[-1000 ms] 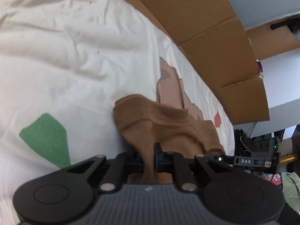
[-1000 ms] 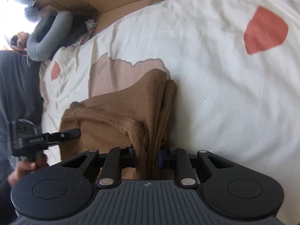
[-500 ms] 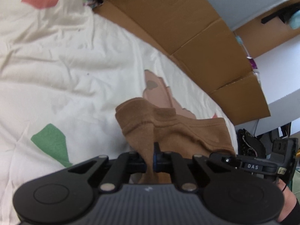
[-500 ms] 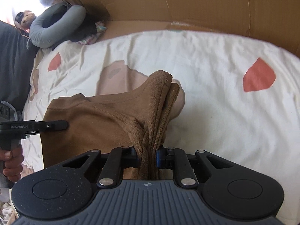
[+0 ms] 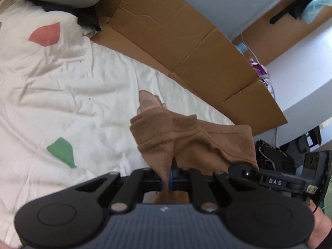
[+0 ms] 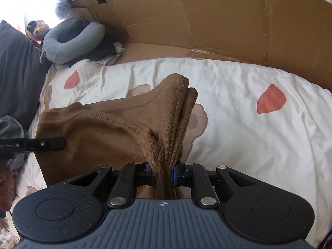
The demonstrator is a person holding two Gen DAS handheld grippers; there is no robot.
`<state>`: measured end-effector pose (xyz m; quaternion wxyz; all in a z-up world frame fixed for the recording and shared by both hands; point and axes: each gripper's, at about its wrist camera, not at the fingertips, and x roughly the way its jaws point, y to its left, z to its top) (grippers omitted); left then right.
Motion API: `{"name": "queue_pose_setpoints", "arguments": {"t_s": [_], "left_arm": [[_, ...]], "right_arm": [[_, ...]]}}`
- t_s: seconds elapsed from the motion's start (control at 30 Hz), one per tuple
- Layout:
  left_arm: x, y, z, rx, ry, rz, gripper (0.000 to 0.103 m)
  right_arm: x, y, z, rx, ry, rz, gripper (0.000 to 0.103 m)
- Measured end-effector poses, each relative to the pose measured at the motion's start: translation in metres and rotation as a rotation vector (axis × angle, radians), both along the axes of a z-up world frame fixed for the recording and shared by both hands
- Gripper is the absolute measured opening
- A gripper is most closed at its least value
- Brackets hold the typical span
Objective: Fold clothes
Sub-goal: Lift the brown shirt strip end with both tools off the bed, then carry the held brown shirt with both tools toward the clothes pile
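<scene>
A brown fleece garment (image 5: 193, 139) hangs between my two grippers, lifted above the white bedsheet (image 5: 72, 103). My left gripper (image 5: 169, 179) is shut on one bunched edge of it. My right gripper (image 6: 164, 175) is shut on the other bunched edge, several layers thick; the garment (image 6: 116, 132) stretches to the left from it. The right gripper also shows at the right of the left wrist view (image 5: 276, 179), and the left gripper at the left of the right wrist view (image 6: 41, 144). The garment's lower part is hidden behind the grippers.
The sheet (image 6: 249, 124) has red, green and tan patches. A cardboard wall (image 6: 207, 20) lines the far side of the bed. A grey neck pillow (image 6: 72, 39) and dark clothes lie at the bed's far corner. A dark pillow (image 6: 14, 72) is at the left.
Both grippers have risen and tilted up with the garment in them, so it hangs higher off the sheet. More of the cardboard wall and pillow shows now.
</scene>
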<state>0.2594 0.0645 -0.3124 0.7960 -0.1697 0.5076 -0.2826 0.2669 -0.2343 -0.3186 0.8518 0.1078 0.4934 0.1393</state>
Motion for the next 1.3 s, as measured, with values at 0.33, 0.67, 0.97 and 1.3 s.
{"name": "queue_pose_setpoints", "arguments": {"t_s": [0.33,0.67,0.97,1.3], "left_arm": [[-0.023,-0.007,0.052,0.037,-0.040,0.029,0.005],[-0.049,-0.020,0.125,0.071,-0.137,-0.016,0.005],[-0.064,-0.027,0.202,0.081,-0.229,-0.004,0.005],[-0.092,-0.038,0.290,0.077,-0.337,-0.008,0.005]], "right_arm": [[-0.026,0.004,0.050,0.018,-0.036,0.008,0.014],[-0.058,-0.007,0.107,0.078,-0.098,-0.013,0.014],[-0.071,-0.012,0.180,0.092,-0.196,-0.026,0.014],[-0.088,-0.018,0.272,0.059,-0.298,-0.056,0.014]]}}
